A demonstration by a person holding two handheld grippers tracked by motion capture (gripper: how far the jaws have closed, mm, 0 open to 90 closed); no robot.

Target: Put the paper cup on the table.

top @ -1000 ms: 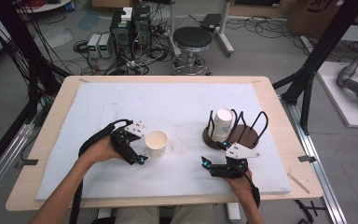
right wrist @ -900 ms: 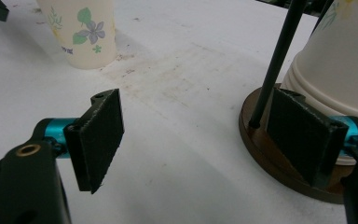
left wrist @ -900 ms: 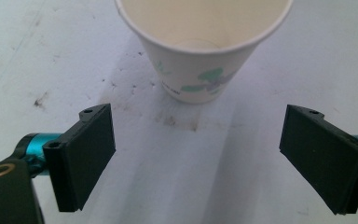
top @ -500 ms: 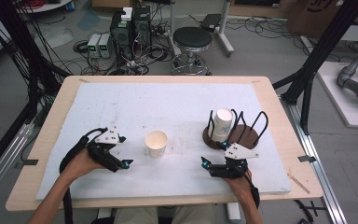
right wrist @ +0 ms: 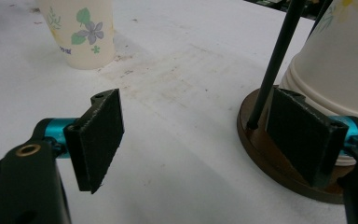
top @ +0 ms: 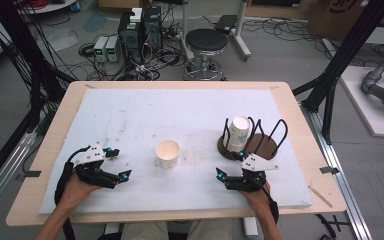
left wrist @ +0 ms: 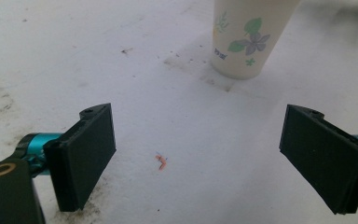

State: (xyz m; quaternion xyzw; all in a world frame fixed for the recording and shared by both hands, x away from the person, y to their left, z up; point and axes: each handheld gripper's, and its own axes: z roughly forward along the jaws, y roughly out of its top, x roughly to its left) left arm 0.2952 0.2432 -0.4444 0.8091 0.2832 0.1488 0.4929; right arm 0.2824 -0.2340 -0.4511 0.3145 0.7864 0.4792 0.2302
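A flowered paper cup (top: pixel 167 152) stands upright and alone on the white mat (top: pixel 180 110). My left gripper (top: pixel 119 162) lies low to its left, open, with nothing between its pads (left wrist: pixel 91 154). From the left gripper (left wrist: pixel 214 158) the cup (left wrist: pixel 244 37) stands well ahead of the jaws. A stack of upturned cups (top: pixel 240 132) sits in a black wire rack on a round brown base (top: pixel 265 147). My right gripper (top: pixel 228 165) rests just in front of that rack, open and empty. In the right gripper view (right wrist: pixel 205 135) the stack (right wrist: pixel 345 56) is at the right and the single cup (right wrist: pixel 77 32) at the far left.
The mat covers a wooden table (top: pixel 300 130). A small orange scrap (left wrist: pixel 161 161) lies on the mat between the left jaws. Beyond the table's far edge are a stool (top: pixel 206 42), electronics boxes (top: pixel 140 27) and cables on the floor.
My left gripper has drawn away from the single cup, moving left and toward the front edge and sinking a little. The cup stays upright where it was. The right gripper has kept still.
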